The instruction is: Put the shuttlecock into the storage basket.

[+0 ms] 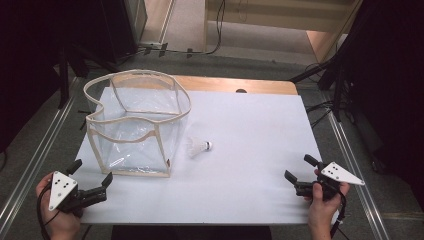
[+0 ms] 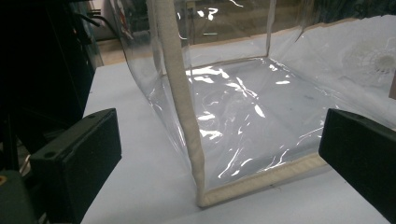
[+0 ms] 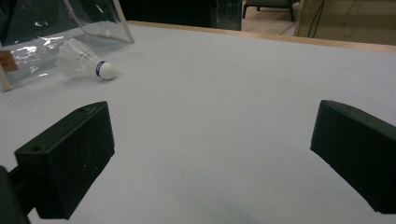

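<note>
White feathered shuttlecock with a round cork tip [image 1: 201,146] lies on the white table [image 1: 250,130], just right of the clear plastic bag with beige trim [image 1: 135,125]. Left gripper [image 1: 91,181] near the bag's front corner, jaws spread, nothing between. Right gripper [image 1: 299,170] well apart, jaws wide, holding nothing.

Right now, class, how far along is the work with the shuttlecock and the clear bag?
Nothing looks done: the shuttlecock lies on the table beside the clear bag. Nothing is in hand: left gripper and right gripper are open. Left: picking it up.
</note>
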The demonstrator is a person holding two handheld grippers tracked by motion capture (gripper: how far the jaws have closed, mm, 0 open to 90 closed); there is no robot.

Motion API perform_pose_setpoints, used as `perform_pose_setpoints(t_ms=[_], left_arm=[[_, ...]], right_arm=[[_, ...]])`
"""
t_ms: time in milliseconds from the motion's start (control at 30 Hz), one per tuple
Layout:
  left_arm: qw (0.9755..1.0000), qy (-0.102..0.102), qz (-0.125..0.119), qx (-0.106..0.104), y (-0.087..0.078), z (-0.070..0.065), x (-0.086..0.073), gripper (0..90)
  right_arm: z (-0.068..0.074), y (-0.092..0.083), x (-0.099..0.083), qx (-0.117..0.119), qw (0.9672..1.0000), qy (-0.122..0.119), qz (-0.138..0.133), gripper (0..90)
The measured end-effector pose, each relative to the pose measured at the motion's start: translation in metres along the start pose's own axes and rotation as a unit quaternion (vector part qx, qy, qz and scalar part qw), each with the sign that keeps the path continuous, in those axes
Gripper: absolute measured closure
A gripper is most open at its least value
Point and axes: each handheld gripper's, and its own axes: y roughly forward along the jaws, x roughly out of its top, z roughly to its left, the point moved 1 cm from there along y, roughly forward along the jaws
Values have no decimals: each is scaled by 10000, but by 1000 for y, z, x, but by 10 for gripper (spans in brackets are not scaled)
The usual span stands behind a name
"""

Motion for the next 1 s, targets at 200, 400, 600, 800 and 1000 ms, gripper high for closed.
perform_pose_setpoints(t_ms=[200, 400, 600, 800, 1000], left_arm=[[10000, 12, -5, 30, 0, 0, 0, 0], [10000, 6, -34, 54, -1, -1, 0, 0], [10000, 2, -40, 66, -1, -1, 0, 0], [10000, 30, -39, 8, -1, -1, 0, 0], [9999, 49, -69, 64, -2, -1, 0, 0]], right_arm=[[2, 1, 9, 343, 9993, -124, 128, 0], [13, 7, 22, 592, 9973, -307, 306, 0], [23, 15, 37, 801, 9943, -513, 476, 0], [28, 30, 54, 1061, 9902, -639, 647, 0], [34, 46, 73, 1259, 9848, -888, 807, 0]])
